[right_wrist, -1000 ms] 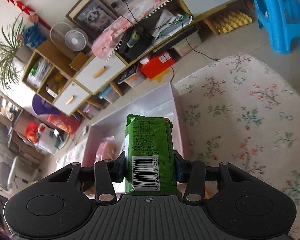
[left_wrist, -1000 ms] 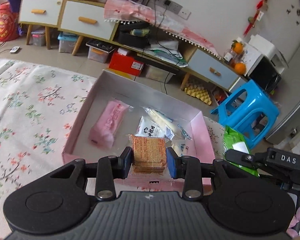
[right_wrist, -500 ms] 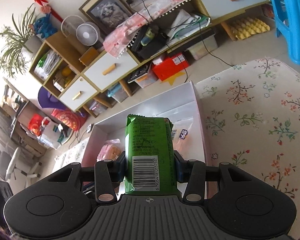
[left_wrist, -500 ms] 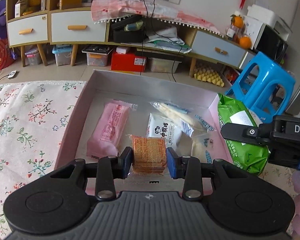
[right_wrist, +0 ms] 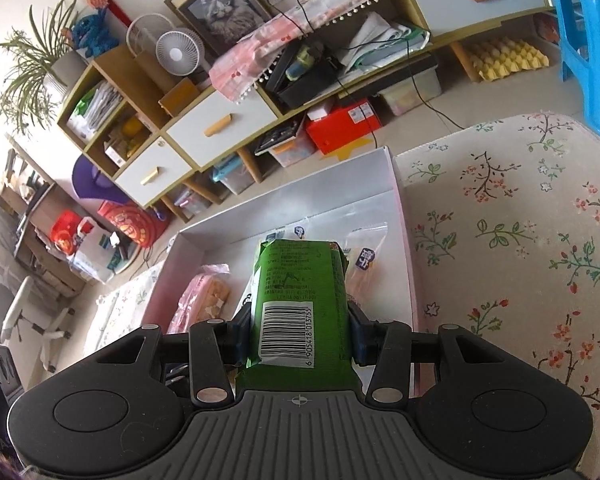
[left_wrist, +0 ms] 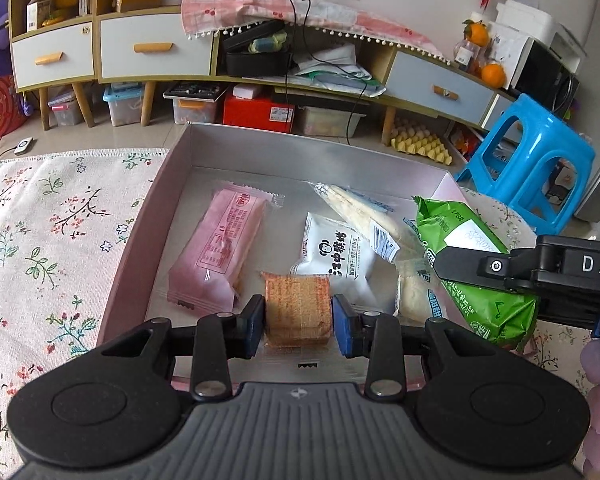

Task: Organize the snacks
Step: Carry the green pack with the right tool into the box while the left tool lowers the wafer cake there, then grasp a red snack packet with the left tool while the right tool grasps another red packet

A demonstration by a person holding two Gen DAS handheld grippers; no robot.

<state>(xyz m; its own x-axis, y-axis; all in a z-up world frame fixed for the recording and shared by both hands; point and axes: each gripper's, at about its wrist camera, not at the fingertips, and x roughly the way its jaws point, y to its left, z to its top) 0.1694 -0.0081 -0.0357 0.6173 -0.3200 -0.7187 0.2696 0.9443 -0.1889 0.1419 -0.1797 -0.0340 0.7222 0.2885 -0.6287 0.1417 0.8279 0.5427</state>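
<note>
My left gripper is shut on an orange wafer pack and holds it over the near part of the pink box. My right gripper is shut on a green snack pack, which also shows in the left wrist view above the box's right side. In the box lie a pink pack, a white pack and clear-wrapped biscuit sticks. The pink pack also shows in the right wrist view.
The box sits on a floral tablecloth, which extends right of the box in the right wrist view. Beyond the table stand a low cabinet with drawers and a blue stool.
The left gripper has swung to face the box squarely with the wafer pack. The right gripper has carried the green pack in over the box's right side.
</note>
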